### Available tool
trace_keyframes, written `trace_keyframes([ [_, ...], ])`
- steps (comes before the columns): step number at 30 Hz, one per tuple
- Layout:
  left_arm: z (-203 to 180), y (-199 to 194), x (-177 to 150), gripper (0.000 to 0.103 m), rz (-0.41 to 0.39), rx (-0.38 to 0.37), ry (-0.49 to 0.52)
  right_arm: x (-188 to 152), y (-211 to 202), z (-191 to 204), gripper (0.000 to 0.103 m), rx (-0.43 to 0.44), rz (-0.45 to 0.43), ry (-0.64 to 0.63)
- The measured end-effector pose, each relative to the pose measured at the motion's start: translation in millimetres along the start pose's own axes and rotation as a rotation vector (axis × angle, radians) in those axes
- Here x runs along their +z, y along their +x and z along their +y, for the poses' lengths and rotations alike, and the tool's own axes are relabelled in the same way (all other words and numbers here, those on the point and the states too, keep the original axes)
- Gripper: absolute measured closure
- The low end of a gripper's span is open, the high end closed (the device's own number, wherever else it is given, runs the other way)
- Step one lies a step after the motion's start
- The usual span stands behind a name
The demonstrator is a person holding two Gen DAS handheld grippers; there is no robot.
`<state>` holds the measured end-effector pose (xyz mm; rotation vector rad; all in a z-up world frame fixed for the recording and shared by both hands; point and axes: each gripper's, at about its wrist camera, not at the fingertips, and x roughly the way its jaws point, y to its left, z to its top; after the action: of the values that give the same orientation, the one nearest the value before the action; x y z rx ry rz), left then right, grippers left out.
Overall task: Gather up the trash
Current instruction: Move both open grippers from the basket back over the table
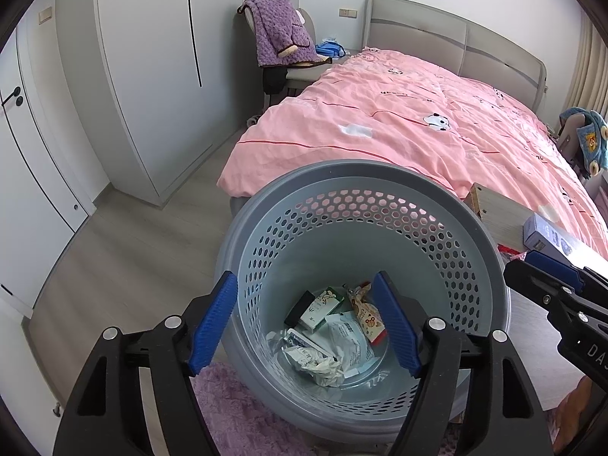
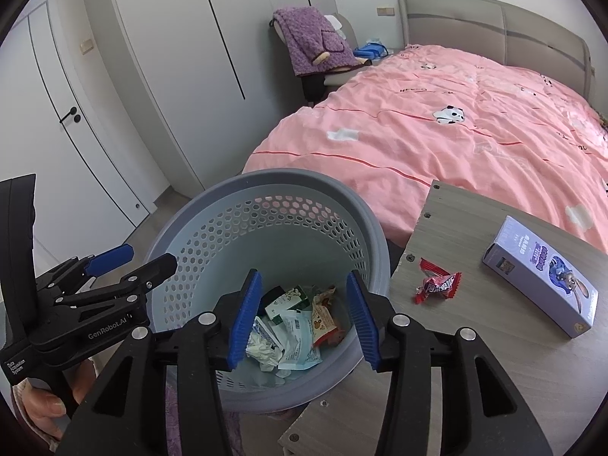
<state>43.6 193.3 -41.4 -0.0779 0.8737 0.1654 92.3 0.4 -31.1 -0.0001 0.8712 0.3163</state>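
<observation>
Both grippers hang over the grey basket (image 1: 243, 228) of trash, left gripper (image 1: 309, 323) spread wide, right gripper (image 2: 304, 317) narrower, both empty. Only the right wrist view shows the red wrapper (image 2: 437, 285) and purple box (image 2: 539, 277) whole on the table (image 2: 456, 361).

Bin (image 2: 182, 228) is parked on the floor just left of the table (image 2: 475, 342), w/ the bed (image 2: 456, 133) behind both. Trash pile (image 2: 292, 326) is sat at the bottom inside the bin. On the table: candy wrapper (image 2: 437, 283) near the left edge, box (image 2: 539, 277) further right, apart from it. Chair (image 2: 334, 72) w/ a blanket (image 2: 311, 41) draped over it is placed beside the bed's head end; wardrobe (image 2: 212, 57) to the left.
</observation>
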Motion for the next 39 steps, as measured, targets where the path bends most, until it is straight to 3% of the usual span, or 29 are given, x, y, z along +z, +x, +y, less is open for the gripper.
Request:
trace_keyframes([
  [13, -12, -8, -4, 0.03, -0.005, -0.008, 0.014, -9, -15, -12, 0.05, -0.016, -0.017, 0.024],
  [19, -31, -8, -8, 0.03, 0.008, -0.032, 0.041, -16, -28, -27, 0.04, -0.04, -0.031, 0.054],
  [24, -51, -10, -10, 0.03, 0.011, -0.055, 0.075, -23, -41, -46, 0.035, -0.069, -0.045, 0.081],
  [39, -107, -11, -16, 0.03, 0.031, -0.105, 0.163, -44, -70, -122, 0.034, -0.174, -0.064, 0.179],
])
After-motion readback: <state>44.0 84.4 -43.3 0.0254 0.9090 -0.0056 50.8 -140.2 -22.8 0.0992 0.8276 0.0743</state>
